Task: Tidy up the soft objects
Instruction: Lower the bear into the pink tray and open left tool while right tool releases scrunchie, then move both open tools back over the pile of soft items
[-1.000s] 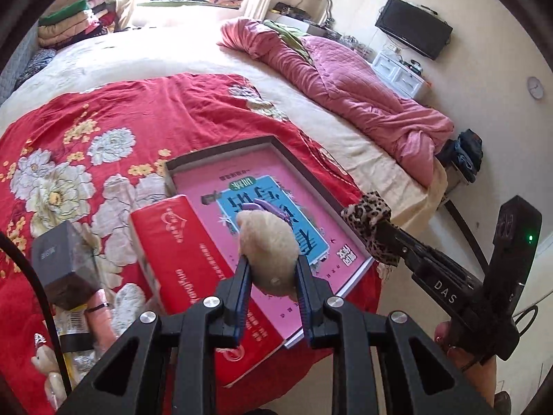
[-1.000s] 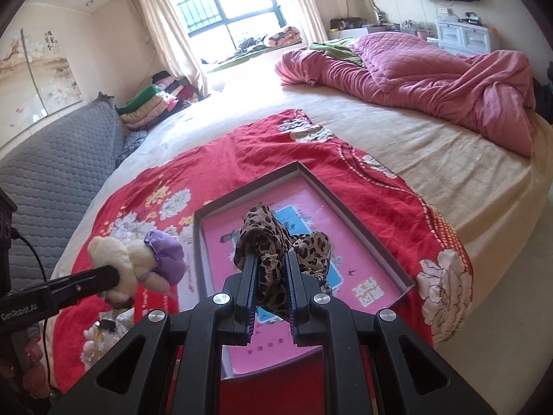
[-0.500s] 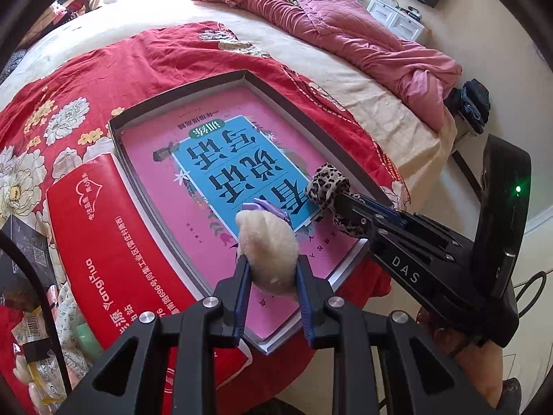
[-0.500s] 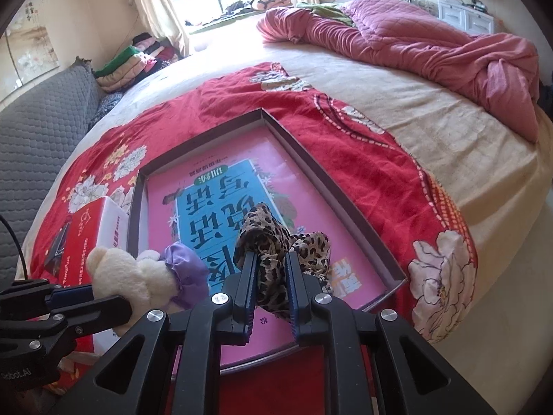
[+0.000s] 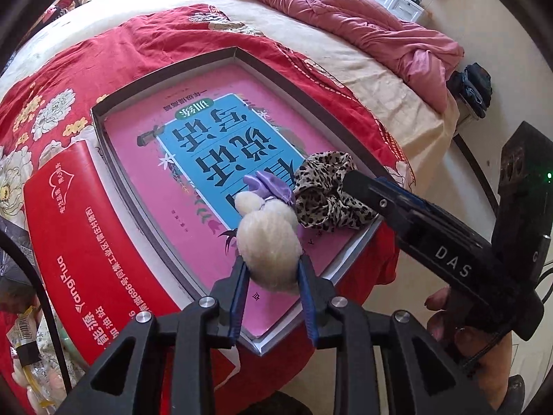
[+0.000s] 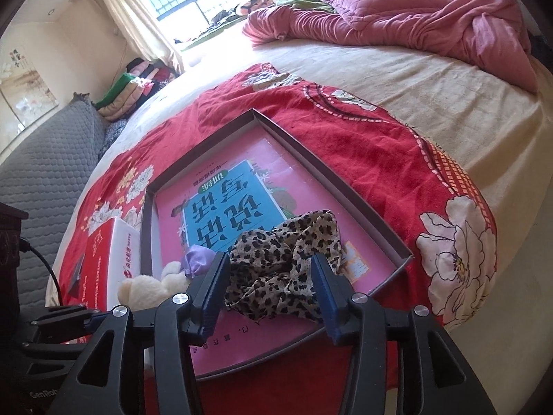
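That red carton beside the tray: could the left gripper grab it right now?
Probably not. The left gripper is shut on the plush toy over the tray, so its jaws are full; the red carton lies unobstructed beside it.

The plush toy (image 5: 271, 242) hides the lowest characters on the book cover (image 5: 221, 159). In the right wrist view the leopard-print fabric (image 6: 287, 273) covers the cover's near part. The red box (image 5: 90, 242) has small print too fine to read.
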### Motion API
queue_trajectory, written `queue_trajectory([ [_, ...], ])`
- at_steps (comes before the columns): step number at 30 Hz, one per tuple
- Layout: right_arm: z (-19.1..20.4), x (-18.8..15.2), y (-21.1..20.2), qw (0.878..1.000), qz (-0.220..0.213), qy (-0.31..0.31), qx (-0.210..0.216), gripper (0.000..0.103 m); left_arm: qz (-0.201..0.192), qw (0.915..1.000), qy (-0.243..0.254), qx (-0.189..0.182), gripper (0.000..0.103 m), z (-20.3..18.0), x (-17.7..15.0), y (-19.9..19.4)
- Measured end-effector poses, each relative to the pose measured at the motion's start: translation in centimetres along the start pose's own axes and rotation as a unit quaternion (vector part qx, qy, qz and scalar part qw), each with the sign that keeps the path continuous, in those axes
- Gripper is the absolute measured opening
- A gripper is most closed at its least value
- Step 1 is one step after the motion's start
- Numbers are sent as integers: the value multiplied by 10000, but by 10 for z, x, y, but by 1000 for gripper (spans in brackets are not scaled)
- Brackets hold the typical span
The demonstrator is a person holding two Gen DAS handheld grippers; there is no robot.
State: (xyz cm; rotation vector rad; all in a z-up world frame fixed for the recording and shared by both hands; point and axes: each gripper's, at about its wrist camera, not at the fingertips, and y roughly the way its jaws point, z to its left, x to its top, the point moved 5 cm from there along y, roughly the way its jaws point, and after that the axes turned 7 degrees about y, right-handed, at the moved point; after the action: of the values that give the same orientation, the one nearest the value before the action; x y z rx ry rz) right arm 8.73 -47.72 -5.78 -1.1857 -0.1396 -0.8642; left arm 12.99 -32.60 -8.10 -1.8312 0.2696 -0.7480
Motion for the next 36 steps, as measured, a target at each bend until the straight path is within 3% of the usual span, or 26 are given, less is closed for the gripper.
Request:
queue_trajectory([
  [8, -7, 7, -21, 9996, -238, 95, -133, 56, 46, 9999, 104, 118, 34, -5, -2, 2],
  [10, -8, 7, -24, 9995, -257, 103, -147, 57, 54, 9997, 136, 215, 46, -6, -3, 1],
  [17, -8, 8, -34, 9994, -314, 87, -141, 57, -96, 9994, 145, 287, 56, -4, -2, -11],
  [21, -3, 8, -39, 9992, -349, -8, -186, 63, -247, 9990, 164, 349, 68, -4, -2, -23],
  [29, 13, 8, -59, 9970, -576, -286, -436, 74, -641, 9960, 121, 617, 76, 2, -9, -58],
  [36, 44, 0, -72, 9948, -653, -649, -446, 75, -1020, 9909, -183, 864, 78, 30, -28, -101],
])
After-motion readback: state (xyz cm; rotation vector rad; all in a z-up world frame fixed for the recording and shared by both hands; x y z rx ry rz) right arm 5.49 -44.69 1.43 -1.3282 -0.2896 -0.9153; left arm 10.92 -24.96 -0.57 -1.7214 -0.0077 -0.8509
